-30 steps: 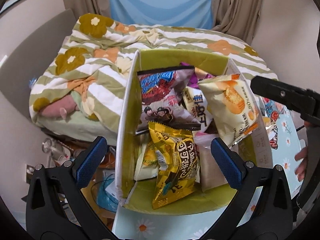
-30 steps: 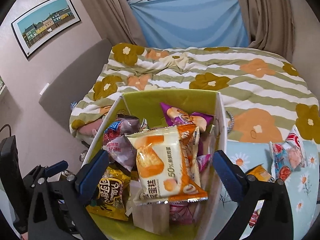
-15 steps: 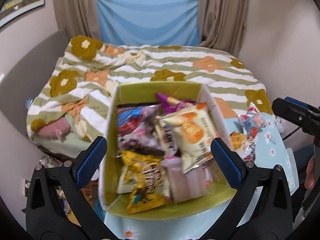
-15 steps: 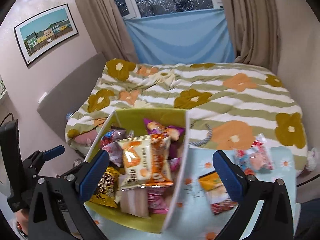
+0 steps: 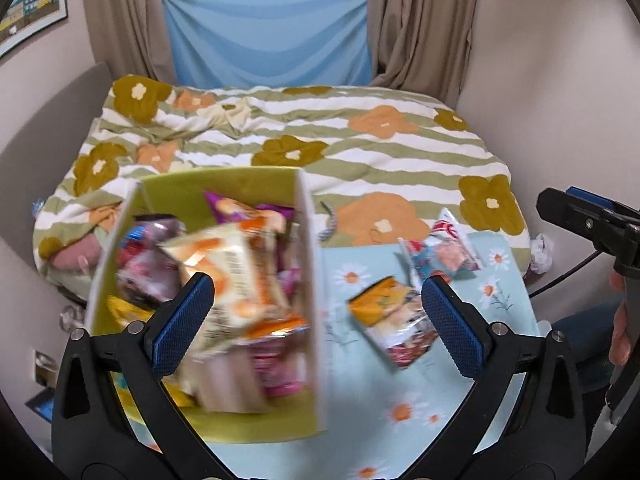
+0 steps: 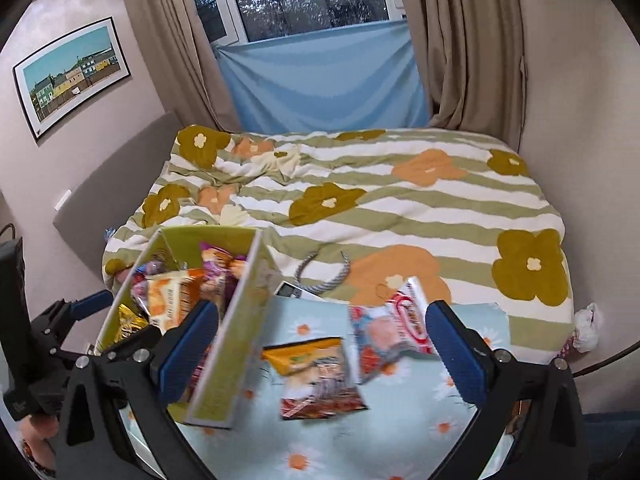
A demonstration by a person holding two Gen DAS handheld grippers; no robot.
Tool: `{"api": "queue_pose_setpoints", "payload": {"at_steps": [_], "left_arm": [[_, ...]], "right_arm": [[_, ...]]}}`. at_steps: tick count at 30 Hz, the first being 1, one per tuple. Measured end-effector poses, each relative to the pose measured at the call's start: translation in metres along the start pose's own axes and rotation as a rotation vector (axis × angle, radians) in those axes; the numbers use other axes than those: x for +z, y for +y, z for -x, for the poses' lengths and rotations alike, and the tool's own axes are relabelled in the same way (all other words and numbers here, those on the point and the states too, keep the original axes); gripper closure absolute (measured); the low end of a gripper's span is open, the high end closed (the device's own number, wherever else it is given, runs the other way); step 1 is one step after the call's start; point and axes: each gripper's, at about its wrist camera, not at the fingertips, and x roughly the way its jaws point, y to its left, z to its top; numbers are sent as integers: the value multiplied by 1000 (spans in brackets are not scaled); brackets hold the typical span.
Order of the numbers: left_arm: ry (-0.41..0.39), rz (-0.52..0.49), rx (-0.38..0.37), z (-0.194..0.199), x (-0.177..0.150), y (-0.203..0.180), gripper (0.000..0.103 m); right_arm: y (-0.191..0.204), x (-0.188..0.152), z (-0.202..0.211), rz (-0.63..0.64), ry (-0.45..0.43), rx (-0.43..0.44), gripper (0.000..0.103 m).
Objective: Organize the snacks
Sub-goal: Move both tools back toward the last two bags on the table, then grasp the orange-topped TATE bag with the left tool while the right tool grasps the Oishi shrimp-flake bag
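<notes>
A yellow-green box [image 5: 310, 292] [image 6: 236, 332] full of snack packets stands on the left of a daisy-print tablecloth [image 5: 400, 412] [image 6: 400, 420]. A cream and orange packet [image 5: 232, 276] [image 6: 176, 300] lies on top of the pile. To the right of the box, an orange-topped packet [image 5: 390, 326] [image 6: 316, 376] and a red, blue and white packet [image 5: 440, 254] [image 6: 390, 332] lie loose on the cloth. My left gripper [image 5: 316, 320] is open and empty, above the box's right wall. My right gripper [image 6: 320, 344] is open and empty, above the loose packets.
A bed [image 6: 360, 200] with a striped flower quilt lies just beyond the table. A grey cord handle [image 6: 324, 276] and a small white thing [image 6: 290, 290] lie at the table's far edge. Walls and curtains close in the room at right.
Both grippers have pulled back and up from the box and swung right. The loose packets on the cloth have come into view. Both stay open.
</notes>
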Motion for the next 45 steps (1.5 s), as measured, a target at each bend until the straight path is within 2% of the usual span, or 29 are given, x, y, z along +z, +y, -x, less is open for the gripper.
{"api": "queue_pose_setpoints", "payload": {"at_steps": [7,14,17,21,28,31,32,33,35,44,45], "left_arm": [[52,65,45,-34,-12,-62,0],[139,144,90,-89,-39,-93,0],[176,175,91,-112,-52,-98,0],[201,199,128,-136,-61,-97,0],[252,223,169,-174,-70,-92,0],[278,241,144,-186,-73,-87,0],[284,241,139,-189,-74,-86,1],[289,240,128,-193,-74,-86,9],[303,231,125,-199,-76,-85,17],[299,182,123,-196,-74,-88,31],[299,183,118,-195,-74,-89,40]], "right_arm": [[-63,2,-25,16,70,56,0],[-107,-11,-69,12,162,116,0],[-119,-19,-94,-4,201,148,0],[-126,-28,-121,-13,241,186,0],[-123,-39,-158,-1,301,227,0],[-121,-42,-171,6,321,236,0],[-120,-42,-174,8,326,239,0],[-120,-43,-178,8,333,243,0],[-120,-44,-184,6,340,251,0],[-117,-50,-206,1,378,286,0],[-117,-51,-208,1,382,291,0]]}}
